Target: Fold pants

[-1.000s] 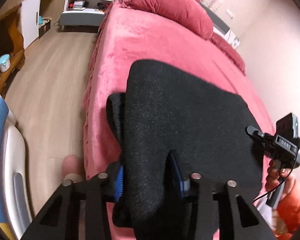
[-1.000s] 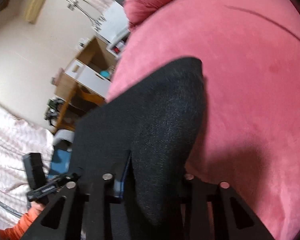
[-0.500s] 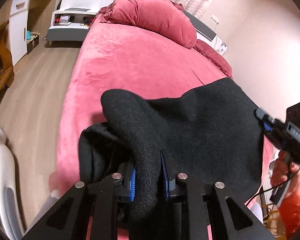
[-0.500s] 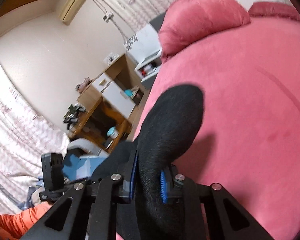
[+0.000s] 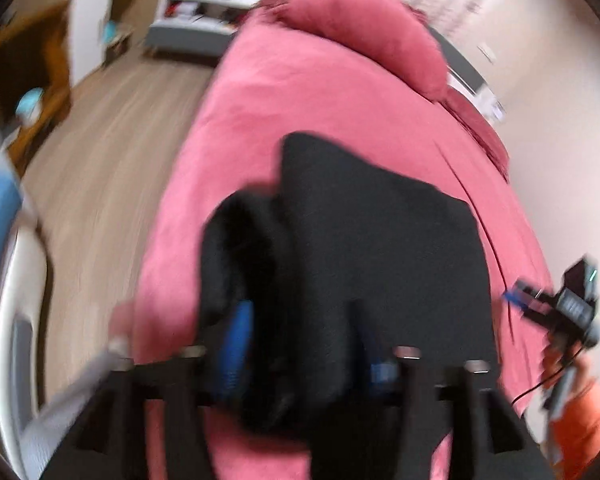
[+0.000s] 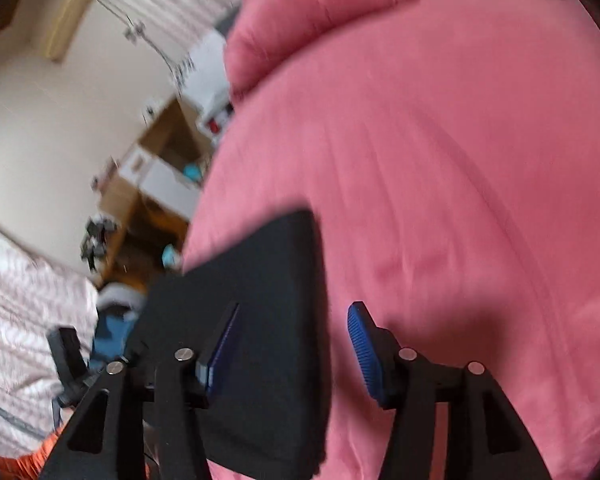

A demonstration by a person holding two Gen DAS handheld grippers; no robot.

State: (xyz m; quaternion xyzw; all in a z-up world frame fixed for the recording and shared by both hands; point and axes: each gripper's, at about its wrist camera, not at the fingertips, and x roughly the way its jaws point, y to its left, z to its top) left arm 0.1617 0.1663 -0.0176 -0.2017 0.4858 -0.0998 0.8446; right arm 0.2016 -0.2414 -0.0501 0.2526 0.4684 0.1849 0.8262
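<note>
Released, black pants (image 6: pixel 260 320) lie flat; left claw (image 5: pixel 304 344) blurred, seemingly open.

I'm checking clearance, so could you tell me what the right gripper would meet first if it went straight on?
Probably the black pants: the open right gripper straddles their edge on the pink bed. Blur leaves depth unclear.

Both grippers point forward, left gripper (image 5: pixel 304 344) and right gripper (image 6: pixel 296 348) with jaws spread wide apart.
</note>
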